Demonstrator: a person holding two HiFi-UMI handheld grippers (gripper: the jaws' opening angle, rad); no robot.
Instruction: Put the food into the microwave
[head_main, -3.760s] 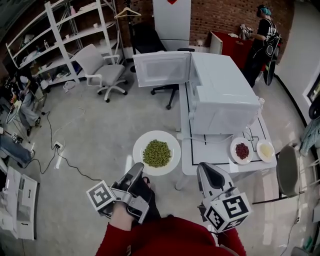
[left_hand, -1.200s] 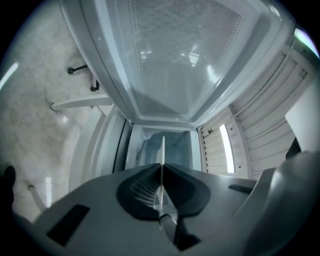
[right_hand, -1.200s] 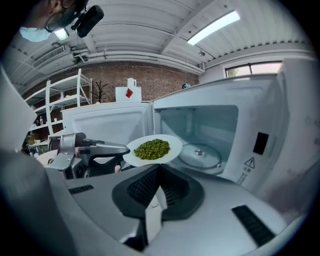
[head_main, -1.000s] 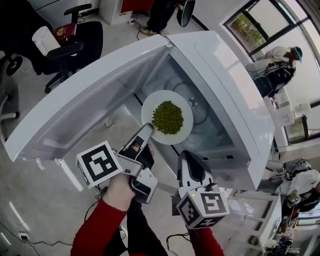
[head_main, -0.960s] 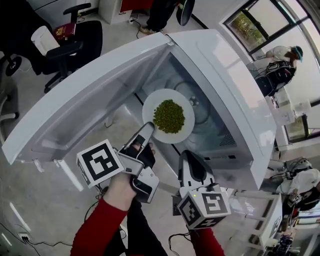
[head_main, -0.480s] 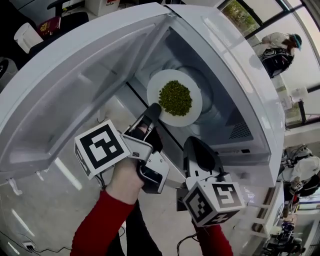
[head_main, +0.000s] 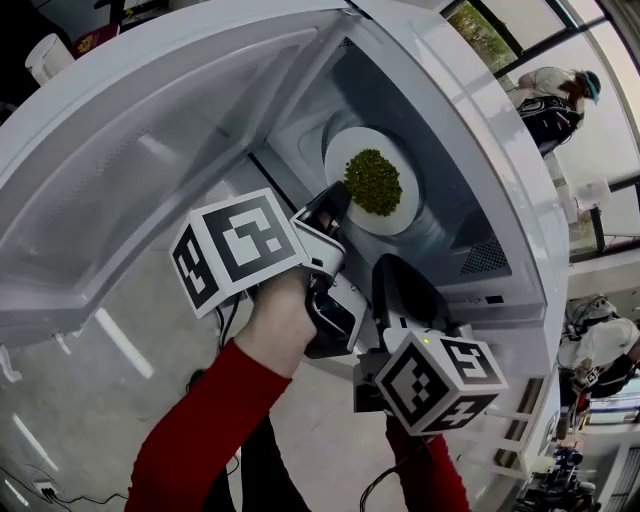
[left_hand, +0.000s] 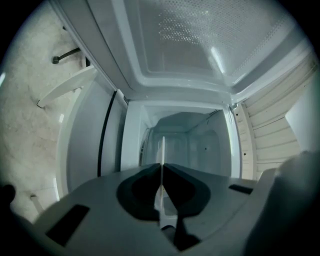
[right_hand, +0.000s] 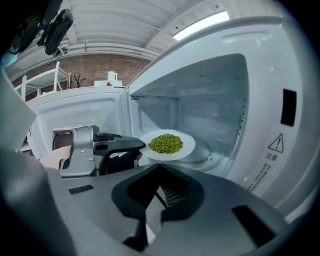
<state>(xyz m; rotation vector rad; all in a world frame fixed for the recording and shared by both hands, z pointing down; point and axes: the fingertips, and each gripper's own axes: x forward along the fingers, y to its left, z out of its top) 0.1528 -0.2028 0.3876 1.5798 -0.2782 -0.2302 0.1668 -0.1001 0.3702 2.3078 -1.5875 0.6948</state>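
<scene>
A white plate (head_main: 395, 215) heaped with green peas (head_main: 373, 182) is inside the open white microwave (head_main: 480, 140), held over the glass turntable (right_hand: 202, 152). My left gripper (head_main: 335, 203) is shut on the plate's near rim, which shows edge-on as a thin white line (left_hand: 161, 160) between the jaws. In the right gripper view the plate (right_hand: 186, 147) and peas (right_hand: 166, 143) sit just past the left gripper (right_hand: 136, 145). My right gripper (head_main: 398, 285) hangs shut and empty below the microwave's front opening; in its own view the right gripper (right_hand: 159, 197) has nothing between its jaws.
The microwave door (head_main: 130, 160) stands swung wide to the left. The cavity's back wall (left_hand: 182, 142) lies straight ahead of the left gripper. A warning label (right_hand: 276, 145) marks the microwave's right front frame. A person (head_main: 552, 95) stands far off at the upper right.
The left gripper has carried the plate of peas from in front of the opening deeper into the microwave cavity. The right gripper has followed closer, still shut and empty.
</scene>
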